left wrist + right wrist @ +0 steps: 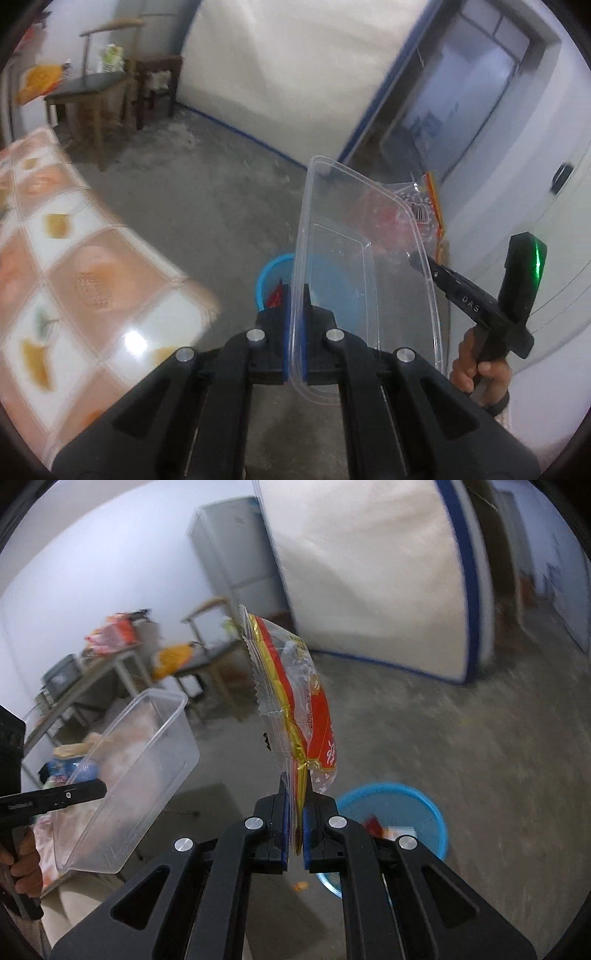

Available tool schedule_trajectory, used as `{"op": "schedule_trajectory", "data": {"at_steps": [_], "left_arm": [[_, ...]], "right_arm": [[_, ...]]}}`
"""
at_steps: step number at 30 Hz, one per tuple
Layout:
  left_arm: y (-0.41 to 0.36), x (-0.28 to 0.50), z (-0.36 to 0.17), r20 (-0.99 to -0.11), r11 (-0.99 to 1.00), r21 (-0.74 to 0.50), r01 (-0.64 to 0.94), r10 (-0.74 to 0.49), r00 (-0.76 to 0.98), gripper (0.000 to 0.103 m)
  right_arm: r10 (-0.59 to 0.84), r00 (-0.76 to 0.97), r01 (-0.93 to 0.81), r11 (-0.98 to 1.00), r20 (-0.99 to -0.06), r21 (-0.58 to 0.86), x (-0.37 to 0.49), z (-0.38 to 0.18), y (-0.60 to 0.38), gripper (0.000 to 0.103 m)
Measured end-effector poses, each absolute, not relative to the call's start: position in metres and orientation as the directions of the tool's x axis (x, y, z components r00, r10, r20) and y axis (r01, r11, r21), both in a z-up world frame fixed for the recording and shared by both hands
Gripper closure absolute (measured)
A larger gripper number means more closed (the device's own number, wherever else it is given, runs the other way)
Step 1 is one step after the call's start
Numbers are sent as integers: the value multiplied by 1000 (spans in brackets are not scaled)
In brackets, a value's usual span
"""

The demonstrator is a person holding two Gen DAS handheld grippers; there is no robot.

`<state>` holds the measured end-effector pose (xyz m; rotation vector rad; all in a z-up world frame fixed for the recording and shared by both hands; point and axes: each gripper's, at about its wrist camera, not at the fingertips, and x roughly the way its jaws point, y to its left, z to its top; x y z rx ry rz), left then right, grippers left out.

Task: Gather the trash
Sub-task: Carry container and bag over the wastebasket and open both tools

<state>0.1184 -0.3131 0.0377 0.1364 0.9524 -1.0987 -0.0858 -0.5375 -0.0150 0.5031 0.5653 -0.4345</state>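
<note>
My left gripper [296, 291] is shut on the rim of a clear plastic food container [354, 266], held upright above a blue bin [275, 280] on the floor. The container also shows in the right wrist view [125, 786], held by the left gripper [99, 788]. My right gripper [296, 786] is shut on a clear, red and yellow snack wrapper [295, 701], held up above and left of the blue bin [402, 816], which holds some red trash. In the left wrist view the right gripper [415, 260] and wrapper [424, 210] show behind the container.
A table with a patterned orange and white cloth [66, 273] lies at the left. A mattress [295, 74] leans on the far wall. Chairs and a small table [96, 88] stand at the back left. A fridge [236, 550] and cluttered tables [110, 657] stand behind. The floor is bare concrete [192, 206].
</note>
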Motion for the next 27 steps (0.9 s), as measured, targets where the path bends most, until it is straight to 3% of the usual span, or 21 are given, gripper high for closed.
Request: {"op": "schedule_trajectory", "data": {"at_steps": [10, 15, 17, 19, 21, 23, 27], "left_arm": [[-454, 120, -115, -875, 578, -295, 761, -483, 28, 100], [-501, 126, -192, -919, 625, -282, 728, -395, -17, 100], [-512, 125, -222, -932, 611, -284, 739, -358, -62, 91], [-510, 124, -242, -940, 618, -297, 727, -322, -111, 65], [-501, 127, -247, -927, 626, -340, 702, -350, -137, 58], [-495, 129, -243, -913, 625, -363, 692, -387, -129, 48], [-500, 137, -218, -877, 586, -399, 705, -468, -107, 44]], "right_arm": [[-186, 580, 663, 673, -793, 326, -78, -167, -617, 97], [-185, 532, 698, 649, -826, 305, -62, -212, -632, 97], [-153, 512, 702, 642, -845, 309, -55, -231, -641, 92], [-113, 469, 713, 634, -876, 299, -51, -250, -645, 85], [-109, 457, 710, 642, -883, 289, -51, -257, -643, 79], [-132, 467, 707, 649, -874, 280, -56, -251, -638, 60], [-195, 507, 716, 637, -840, 285, -75, -231, -633, 53]]}}
